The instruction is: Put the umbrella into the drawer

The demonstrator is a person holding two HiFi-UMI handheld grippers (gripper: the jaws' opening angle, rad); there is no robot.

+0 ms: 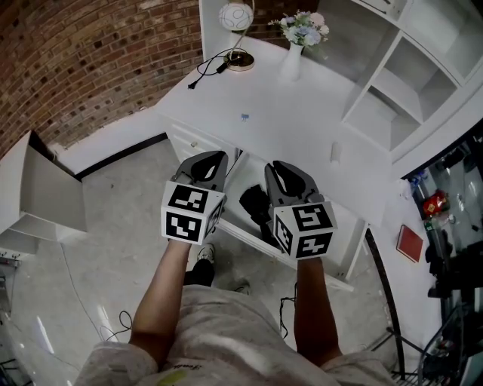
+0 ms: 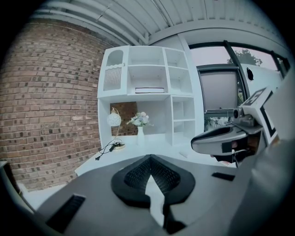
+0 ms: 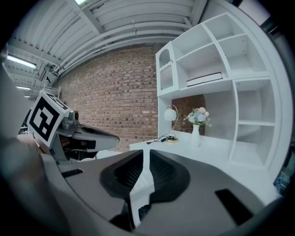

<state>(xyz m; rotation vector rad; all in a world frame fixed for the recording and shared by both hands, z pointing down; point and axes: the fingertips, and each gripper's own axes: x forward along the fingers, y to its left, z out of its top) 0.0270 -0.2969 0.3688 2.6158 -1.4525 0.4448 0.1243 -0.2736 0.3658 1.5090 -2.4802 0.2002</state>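
The left hand-held gripper (image 1: 216, 158) is held closed and empty, and the right hand-held gripper (image 1: 276, 168) is held barely parted, near the open drawer (image 1: 245, 236) where the black umbrella (image 1: 256, 206) is laid.

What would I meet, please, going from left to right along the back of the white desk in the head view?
black plug → globe lamp → vase of flowers → white shelf unit

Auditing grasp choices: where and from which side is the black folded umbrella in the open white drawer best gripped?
Probably across the slim body of the black folded umbrella, near mid-length, coming down from above: it lies flat in the open white drawer, whose walls block a sideways approach. Its ends are partly hidden.
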